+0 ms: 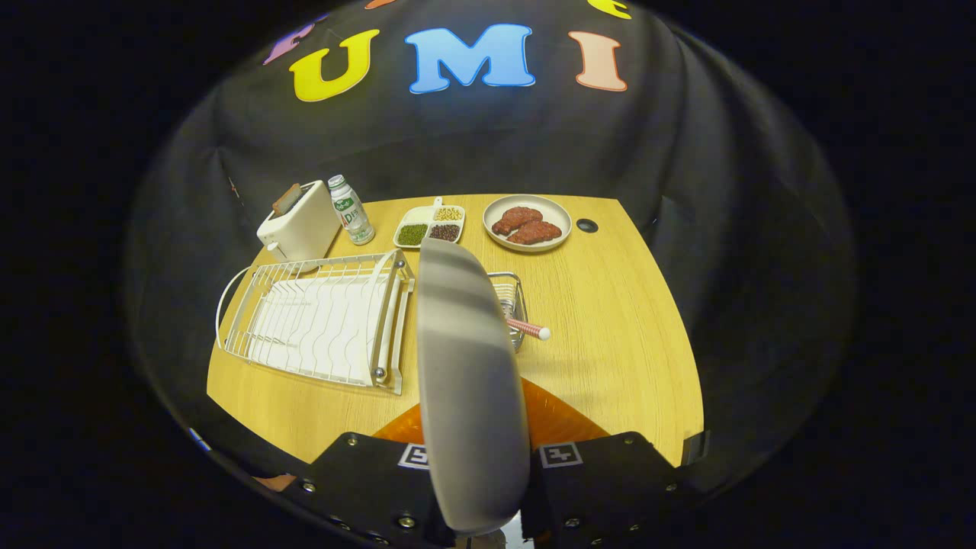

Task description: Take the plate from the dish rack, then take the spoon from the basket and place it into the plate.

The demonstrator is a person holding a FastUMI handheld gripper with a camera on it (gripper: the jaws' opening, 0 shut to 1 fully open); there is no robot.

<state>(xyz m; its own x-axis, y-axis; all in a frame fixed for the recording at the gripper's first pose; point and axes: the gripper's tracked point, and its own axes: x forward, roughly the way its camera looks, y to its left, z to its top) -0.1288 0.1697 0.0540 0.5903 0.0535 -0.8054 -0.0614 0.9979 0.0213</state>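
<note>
Grey plate (473, 389) was out of the dish rack (320, 328), pinched edge-on by tongs (476, 496); spoon (528, 329) sat in basket (511, 301), untouched.

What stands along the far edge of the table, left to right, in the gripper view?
Toaster → bottle → divided dish of beans → plate of meat. Nearer, the gripper is shut on the plate.
</note>
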